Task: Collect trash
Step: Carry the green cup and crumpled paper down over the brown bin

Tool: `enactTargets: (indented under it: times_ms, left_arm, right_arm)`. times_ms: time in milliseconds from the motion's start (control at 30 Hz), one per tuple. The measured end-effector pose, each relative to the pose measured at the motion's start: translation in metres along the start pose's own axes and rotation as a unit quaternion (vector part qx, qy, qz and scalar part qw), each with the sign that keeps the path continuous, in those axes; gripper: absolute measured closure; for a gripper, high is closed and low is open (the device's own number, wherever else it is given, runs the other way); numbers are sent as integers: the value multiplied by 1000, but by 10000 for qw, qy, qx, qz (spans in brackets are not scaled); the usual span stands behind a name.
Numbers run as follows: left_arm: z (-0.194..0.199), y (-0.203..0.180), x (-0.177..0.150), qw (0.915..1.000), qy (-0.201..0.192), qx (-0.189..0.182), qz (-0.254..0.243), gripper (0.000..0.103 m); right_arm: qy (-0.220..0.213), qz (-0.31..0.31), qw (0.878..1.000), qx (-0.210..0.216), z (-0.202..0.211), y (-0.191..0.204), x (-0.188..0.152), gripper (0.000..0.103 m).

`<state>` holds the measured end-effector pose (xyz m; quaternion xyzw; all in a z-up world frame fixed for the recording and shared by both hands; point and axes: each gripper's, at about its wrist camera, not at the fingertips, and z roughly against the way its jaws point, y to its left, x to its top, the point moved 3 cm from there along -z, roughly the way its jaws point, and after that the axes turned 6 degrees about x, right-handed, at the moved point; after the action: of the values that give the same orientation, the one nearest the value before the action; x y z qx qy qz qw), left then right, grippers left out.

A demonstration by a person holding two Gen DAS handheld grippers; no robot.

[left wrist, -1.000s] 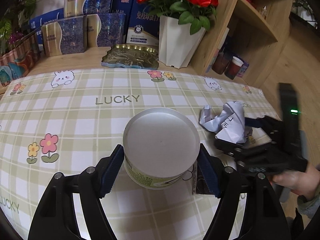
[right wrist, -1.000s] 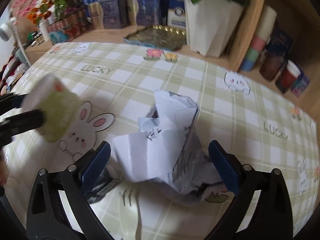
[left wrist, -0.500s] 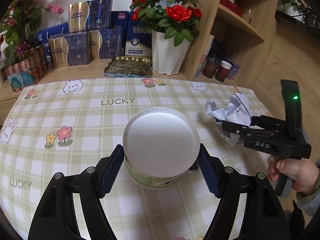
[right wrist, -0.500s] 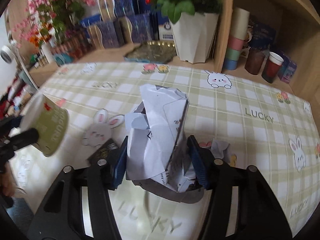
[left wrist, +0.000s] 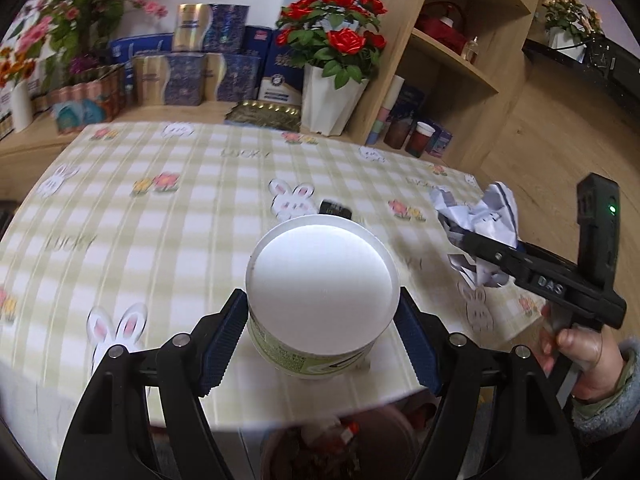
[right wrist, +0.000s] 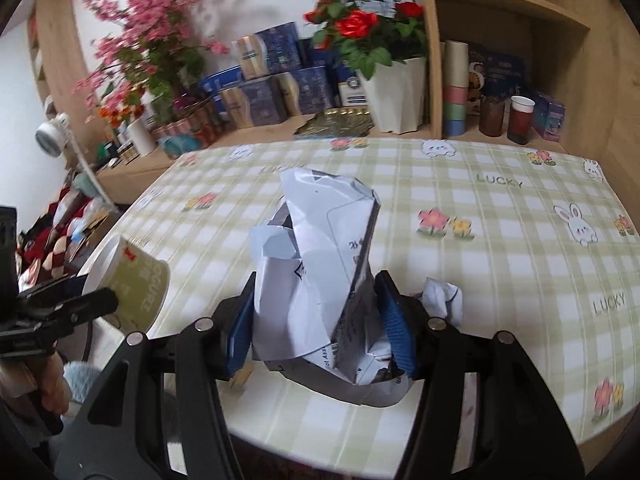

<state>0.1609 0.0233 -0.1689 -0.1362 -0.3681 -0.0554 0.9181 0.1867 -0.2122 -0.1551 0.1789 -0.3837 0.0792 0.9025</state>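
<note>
My left gripper (left wrist: 320,328) is shut on a white-and-green paper cup (left wrist: 322,280), held above the near edge of the checked table (left wrist: 180,200). The cup also shows at the left of the right wrist view (right wrist: 132,284). My right gripper (right wrist: 320,324) is shut on a crumpled white paper wad (right wrist: 320,264), lifted above the table; the wad shows in the left wrist view (left wrist: 480,216) too. A small paper ball (right wrist: 442,300) lies on the table just right of my right gripper. A small dark item (left wrist: 335,209) lies on the table beyond the cup.
A bin with trash in it (left wrist: 320,452) stands below the table's near edge. A white pot of red roses (left wrist: 332,100), blue gift boxes (left wrist: 192,76) and a gold tray (left wrist: 264,114) line the far side. A wooden shelf with cups (right wrist: 516,116) stands at the right.
Both grippers pulled back toward the table's near edge and rose, carrying the cup and the paper wad. The bin below the table edge has come into view.
</note>
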Motion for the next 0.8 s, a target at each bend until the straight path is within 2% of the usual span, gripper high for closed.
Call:
enactTargets:
  times_ms: [167, 333, 533, 800]
  left_arm:
    - [22, -2, -39, 9998, 118, 70, -151, 31]
    - [28, -12, -79, 9986, 380, -70, -356, 31]
    - [16, -20, -126, 9948, 931, -262, -314, 31]
    - [-5, -33, -160, 9879, 1474, -371, -297, 31]
  right_arm:
    - [-23, -15, 9999, 159, 20, 23, -34, 45]
    - [1, 86, 9997, 218, 38, 44, -63, 45]
    - [-10, 64, 9998, 211, 56, 52, -85, 45]
    - [72, 39, 9997, 251, 71, 53, -114, 45]
